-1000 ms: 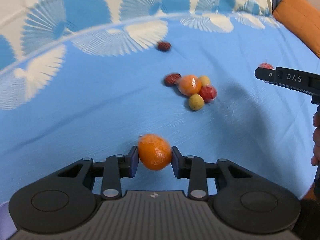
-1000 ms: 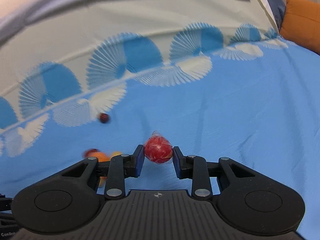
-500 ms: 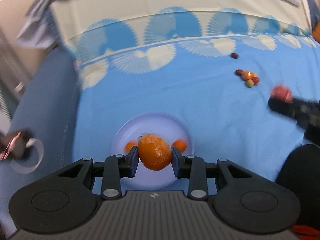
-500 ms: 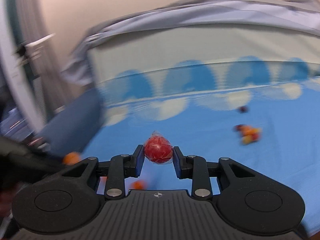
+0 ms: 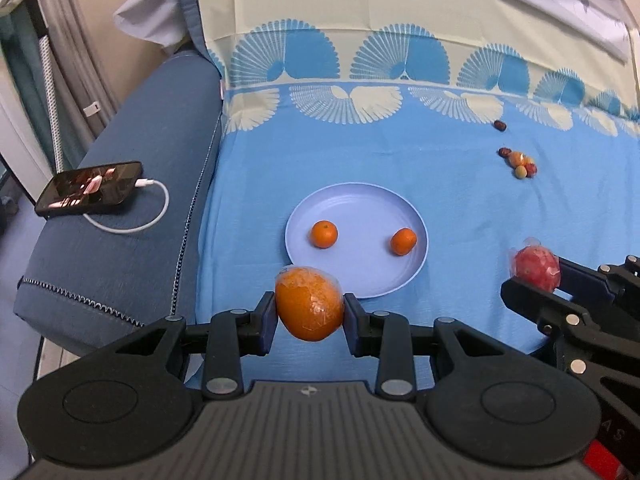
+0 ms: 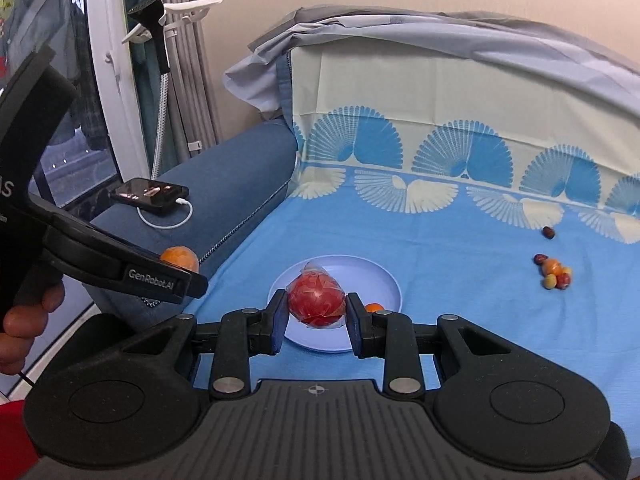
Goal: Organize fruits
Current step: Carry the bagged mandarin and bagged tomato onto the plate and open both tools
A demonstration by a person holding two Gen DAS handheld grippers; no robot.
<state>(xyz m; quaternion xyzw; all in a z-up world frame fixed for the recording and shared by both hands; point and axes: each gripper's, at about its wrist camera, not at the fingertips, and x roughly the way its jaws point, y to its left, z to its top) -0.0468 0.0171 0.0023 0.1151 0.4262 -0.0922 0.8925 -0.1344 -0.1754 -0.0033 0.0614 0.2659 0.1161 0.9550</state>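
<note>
My left gripper point(image 5: 309, 320) is shut on a wrapped orange point(image 5: 309, 304), held in the air just short of the near rim of a pale blue plate point(image 5: 352, 204). Two small oranges point(image 5: 324, 234) lie on that plate. My right gripper point(image 6: 316, 316) is shut on a wrapped red fruit point(image 6: 316, 299), hovering in front of the same plate point(image 6: 384, 280). In the left wrist view the right gripper point(image 5: 532, 276) shows at the right edge with the red fruit point(image 5: 536, 266). In the right wrist view the left gripper point(image 6: 180, 270) with its orange point(image 6: 180, 257) sits at the left.
A small pile of fruits point(image 5: 520, 162) and a lone dark one point(image 5: 499, 125) lie far right on the blue cloth. A phone point(image 5: 90, 189) on a white cable rests on the sofa arm point(image 5: 132, 240) to the left. A hand point(image 6: 24, 324) grips the left tool.
Both grippers have swung left and risen away from the fruit pile, carrying the orange and the red fruit. The plate with two oranges, the sofa arm and the phone have come into view.
</note>
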